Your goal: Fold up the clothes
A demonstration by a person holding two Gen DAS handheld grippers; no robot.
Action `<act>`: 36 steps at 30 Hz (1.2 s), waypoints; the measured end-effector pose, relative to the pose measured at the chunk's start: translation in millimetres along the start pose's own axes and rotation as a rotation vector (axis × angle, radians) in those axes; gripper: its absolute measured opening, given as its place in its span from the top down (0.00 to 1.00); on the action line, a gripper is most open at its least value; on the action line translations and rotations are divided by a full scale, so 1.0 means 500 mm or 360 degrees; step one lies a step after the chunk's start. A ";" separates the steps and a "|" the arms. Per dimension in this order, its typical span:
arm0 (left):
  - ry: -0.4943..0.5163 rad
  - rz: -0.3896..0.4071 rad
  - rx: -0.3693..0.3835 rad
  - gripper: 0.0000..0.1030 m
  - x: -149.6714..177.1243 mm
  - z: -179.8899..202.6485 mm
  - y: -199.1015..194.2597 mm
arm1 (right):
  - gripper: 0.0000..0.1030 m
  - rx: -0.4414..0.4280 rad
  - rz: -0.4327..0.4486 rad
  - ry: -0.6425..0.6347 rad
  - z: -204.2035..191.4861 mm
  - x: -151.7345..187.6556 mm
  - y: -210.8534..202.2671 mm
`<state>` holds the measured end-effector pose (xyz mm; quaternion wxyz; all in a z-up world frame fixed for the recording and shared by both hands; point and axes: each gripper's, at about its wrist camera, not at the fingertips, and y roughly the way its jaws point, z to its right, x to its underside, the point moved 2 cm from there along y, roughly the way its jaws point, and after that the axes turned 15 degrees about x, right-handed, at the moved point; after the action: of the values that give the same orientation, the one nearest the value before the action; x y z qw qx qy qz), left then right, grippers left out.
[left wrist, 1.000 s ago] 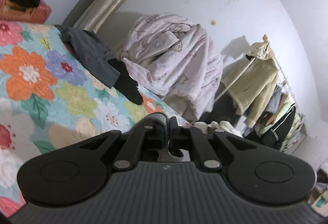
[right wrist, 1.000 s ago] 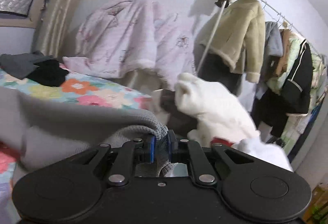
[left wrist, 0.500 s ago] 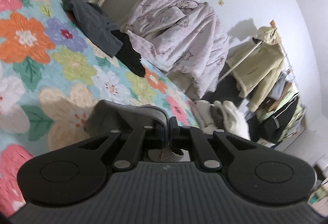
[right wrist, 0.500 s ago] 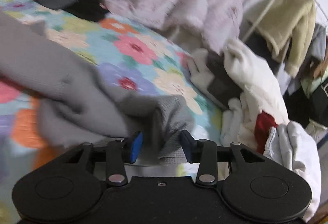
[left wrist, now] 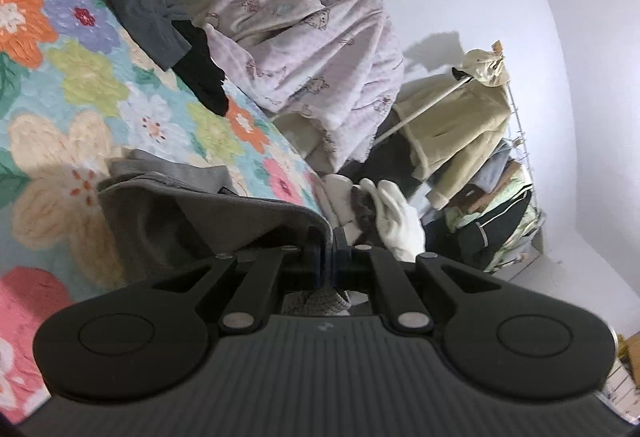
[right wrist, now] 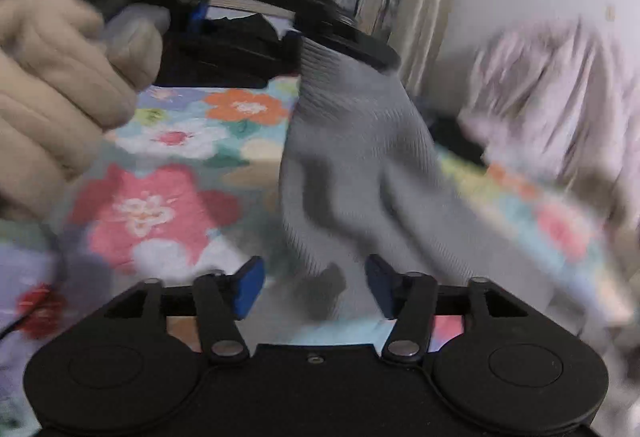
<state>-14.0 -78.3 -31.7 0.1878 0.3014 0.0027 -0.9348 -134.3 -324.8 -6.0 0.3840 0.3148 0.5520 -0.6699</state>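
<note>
**Grey knit: left end pinched, right end loose**

Grey ribbed-knit garment [right wrist: 352,165] hangs from the left gripper [left wrist: 332,261] down onto the floral quilt [left wrist: 80,85]. Left jaws are pressed together, pinching its ribbed hem. Right gripper [right wrist: 314,287] sits below that hanging cloth, jaws spread, fabric between the blue pads [right wrist: 248,289] but not clamped. The person's hand [right wrist: 60,77] on the left tool is above the quilt. Right view is blurred.

Step, as I read it: mid-fold, one end held, the other free. Next likely needs the right jaws to close on a free edge, then both ends laid flat on the quilt.
</note>
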 end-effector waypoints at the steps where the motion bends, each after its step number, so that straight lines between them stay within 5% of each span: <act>1: -0.0006 0.0004 0.0015 0.96 0.000 0.001 0.000 | 0.29 0.0025 0.0026 -0.0010 0.002 -0.005 0.002; 4: 0.0007 -0.0010 0.0013 0.96 0.000 0.001 0.000 | 0.34 0.0101 0.0104 -0.0038 0.008 -0.018 0.007; 7: 0.0000 -0.0018 0.0011 0.96 0.001 -0.003 -0.001 | 0.92 0.0176 0.0182 -0.0067 0.014 -0.032 0.012; 16: 0.0302 -0.0357 -0.0048 0.93 0.053 0.037 0.061 | 0.93 0.0467 0.0422 -0.0099 0.078 -0.085 -0.011; 20: 0.0560 -0.0574 -0.0130 0.63 0.095 0.070 0.090 | 0.92 0.0610 0.0483 -0.0039 0.147 -0.112 -0.052; 25: 0.0524 -0.0644 -0.0301 0.59 0.132 0.039 0.117 | 0.92 0.0569 0.0434 0.0144 0.211 -0.128 -0.074; 29: 0.0527 -0.0637 -0.0397 0.44 0.158 0.021 0.129 | 0.92 0.0519 0.0424 0.0250 0.226 -0.105 -0.075; 36: 0.0576 -0.0619 -0.0491 0.44 0.198 0.007 0.157 | 0.92 0.0479 0.0396 0.0420 0.287 -0.078 -0.088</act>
<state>-62.4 -186.3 -76.3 0.0454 0.4249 0.2358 -0.8728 -152.0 -455.1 76.6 0.3368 0.5191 0.4482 -0.6451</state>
